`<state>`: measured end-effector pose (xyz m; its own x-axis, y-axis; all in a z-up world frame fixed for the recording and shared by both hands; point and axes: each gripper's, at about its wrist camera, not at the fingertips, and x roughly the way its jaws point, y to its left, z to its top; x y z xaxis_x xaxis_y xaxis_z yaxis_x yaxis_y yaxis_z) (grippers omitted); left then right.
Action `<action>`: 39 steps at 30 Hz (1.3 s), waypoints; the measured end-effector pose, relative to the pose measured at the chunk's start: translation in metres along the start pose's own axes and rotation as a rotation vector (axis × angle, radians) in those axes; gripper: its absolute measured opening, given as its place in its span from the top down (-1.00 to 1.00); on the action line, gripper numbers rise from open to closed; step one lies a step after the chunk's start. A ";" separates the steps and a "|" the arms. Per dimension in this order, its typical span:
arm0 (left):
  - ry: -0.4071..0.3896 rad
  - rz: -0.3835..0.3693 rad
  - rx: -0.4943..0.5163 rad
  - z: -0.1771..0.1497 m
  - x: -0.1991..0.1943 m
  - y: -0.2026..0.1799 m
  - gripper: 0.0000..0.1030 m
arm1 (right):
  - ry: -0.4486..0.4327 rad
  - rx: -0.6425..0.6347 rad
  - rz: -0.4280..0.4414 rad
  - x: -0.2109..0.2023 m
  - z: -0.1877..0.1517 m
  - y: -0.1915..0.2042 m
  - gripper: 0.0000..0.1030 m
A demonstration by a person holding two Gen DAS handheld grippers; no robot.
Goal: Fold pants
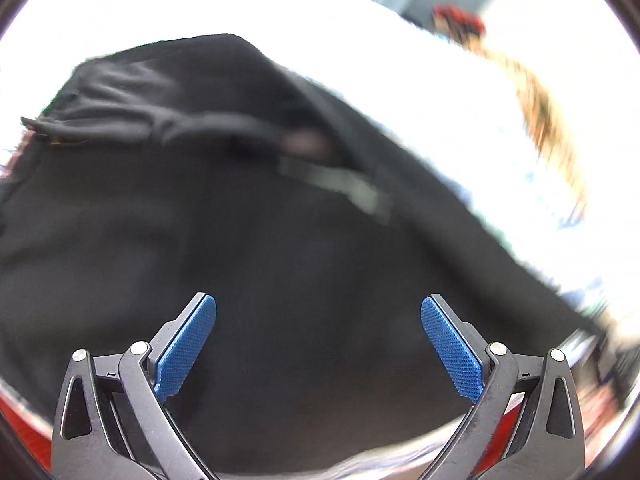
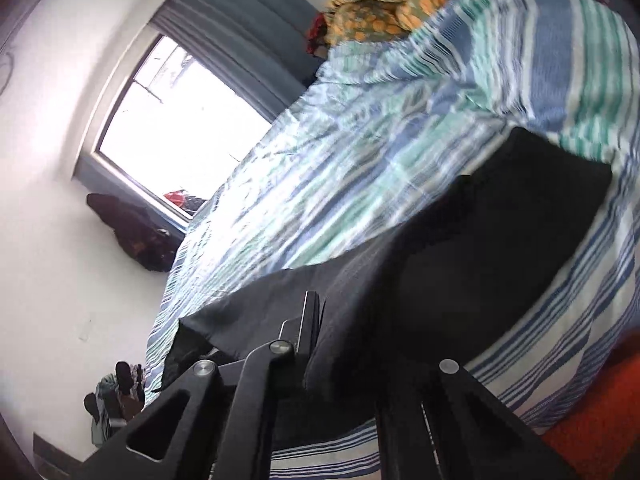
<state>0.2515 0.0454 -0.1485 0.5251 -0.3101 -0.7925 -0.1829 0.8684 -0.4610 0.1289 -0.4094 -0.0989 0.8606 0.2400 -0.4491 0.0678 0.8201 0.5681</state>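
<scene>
Black pants (image 1: 248, 216) lie spread on the bed and fill most of the left wrist view, with a grey label (image 1: 344, 186) near the middle. My left gripper (image 1: 318, 308) is open above them, blue pads apart, holding nothing. In the right wrist view the pants (image 2: 500, 240) lie on the striped bedspread (image 2: 360, 152). My right gripper (image 2: 340, 312) is draped in dark cloth; one finger (image 2: 310, 328) shows, the other is hidden under the fabric. It appears shut on the pants' edge.
A patterned orange pillow or blanket (image 2: 384, 4) lies at the head of the bed. A window (image 2: 180, 120) with a grey curtain is at the left, a dark bag (image 2: 132, 232) below it. Red floor (image 2: 600, 420) shows at the right bed edge.
</scene>
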 end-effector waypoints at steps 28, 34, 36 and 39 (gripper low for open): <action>-0.177 -0.144 -0.101 0.011 -0.091 0.023 0.86 | 0.218 -0.299 -0.068 0.014 0.126 -0.029 0.90; 0.046 -0.031 -0.138 -0.074 -0.012 0.037 0.87 | 0.521 -0.178 -0.345 0.067 0.083 -0.132 0.86; 0.054 -0.012 -0.090 -0.079 -0.013 0.030 0.87 | 0.514 -0.109 -0.343 0.068 0.081 -0.150 0.78; 0.052 -0.001 -0.061 -0.080 -0.018 0.022 0.87 | 0.473 -0.040 -0.279 0.061 0.085 -0.162 0.55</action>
<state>0.1719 0.0392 -0.1763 0.4821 -0.3317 -0.8109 -0.2333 0.8435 -0.4838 0.2129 -0.5718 -0.1596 0.4915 0.2106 -0.8450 0.2334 0.9030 0.3608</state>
